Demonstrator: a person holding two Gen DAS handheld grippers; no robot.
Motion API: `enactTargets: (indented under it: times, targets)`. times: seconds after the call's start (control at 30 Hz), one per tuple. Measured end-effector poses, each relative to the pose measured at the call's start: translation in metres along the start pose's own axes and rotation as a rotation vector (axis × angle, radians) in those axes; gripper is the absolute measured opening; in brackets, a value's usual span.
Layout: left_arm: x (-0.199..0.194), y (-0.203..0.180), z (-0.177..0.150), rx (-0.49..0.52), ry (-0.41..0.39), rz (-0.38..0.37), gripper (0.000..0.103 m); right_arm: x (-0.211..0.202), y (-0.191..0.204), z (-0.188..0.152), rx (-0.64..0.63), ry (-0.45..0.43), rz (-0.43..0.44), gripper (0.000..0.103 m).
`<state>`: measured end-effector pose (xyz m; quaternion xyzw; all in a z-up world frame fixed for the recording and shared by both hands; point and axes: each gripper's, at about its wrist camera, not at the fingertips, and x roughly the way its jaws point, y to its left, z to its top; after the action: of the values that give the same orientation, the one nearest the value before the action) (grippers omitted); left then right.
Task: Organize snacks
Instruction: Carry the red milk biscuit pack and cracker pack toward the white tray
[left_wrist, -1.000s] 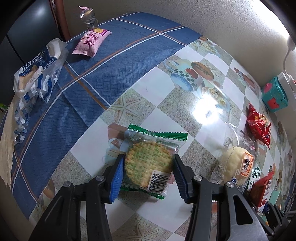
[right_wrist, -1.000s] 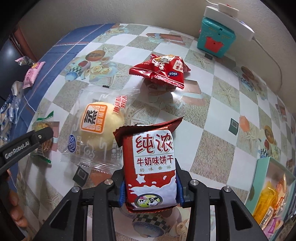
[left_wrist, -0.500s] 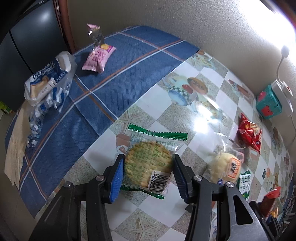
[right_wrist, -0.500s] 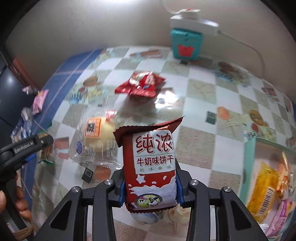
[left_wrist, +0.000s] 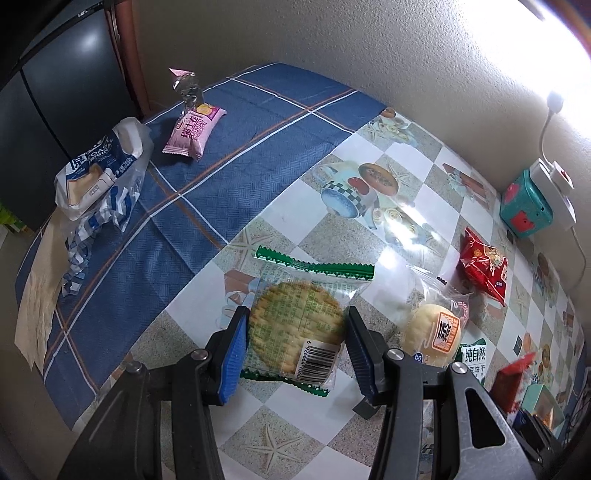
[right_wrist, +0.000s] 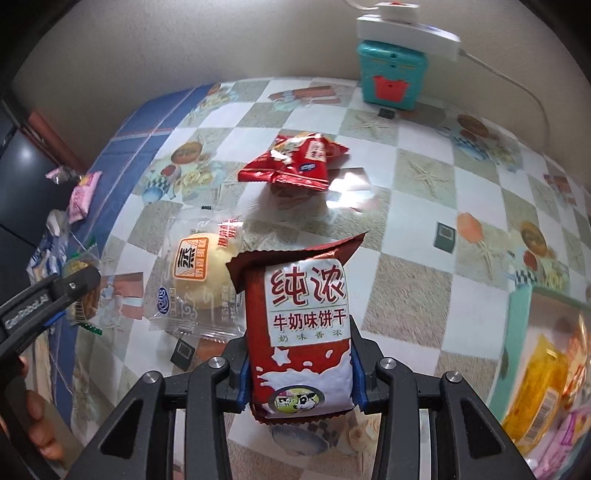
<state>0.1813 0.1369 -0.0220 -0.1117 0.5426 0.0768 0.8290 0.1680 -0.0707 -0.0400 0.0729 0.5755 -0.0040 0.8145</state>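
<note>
My left gripper is shut on a clear green-edged round cracker pack and holds it above the table. My right gripper is shut on a red and white milk biscuit pack, held upright in the air. A bun in a clear wrapper lies on the table between them; it also shows in the left wrist view. A red snack bag lies farther back. A teal-rimmed box with several packed snacks stands at the right.
A pink snack pack and a white and blue bread bag lie on the blue cloth at the left. A teal device with a white power strip stands by the wall. A green biscuit pack lies beside the bun.
Both grippers have risen from the table with their packs. The right one has swung and the teal box has come into its right edge.
</note>
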Motion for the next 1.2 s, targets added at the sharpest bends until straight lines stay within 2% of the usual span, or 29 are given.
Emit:
enactTargets:
  times: [0.4,0.53,0.73,0.87,1.2]
  targets:
    - [0.013,0.011,0.0,-0.034,0.035,-0.027,0.053,0.022,0.02,0.009,-0.101,0.063,-0.095,0.048]
    - [0.015,0.011,0.001,-0.037,0.039,-0.039,0.053,0.041,0.026,0.009,-0.144,0.114,-0.146,0.047]
    - [0.019,0.013,0.002,-0.051,0.053,-0.047,0.053,0.043,0.024,0.012,-0.153,0.093,-0.135,0.042]
    - [0.019,0.015,0.002,-0.058,0.055,-0.052,0.053,0.04,0.022,0.009,-0.161,0.075,-0.18,0.042]
    - [0.016,0.012,0.003,-0.038,0.053,-0.045,0.053,0.008,-0.007,0.004,-0.092,0.001,-0.099,0.042]
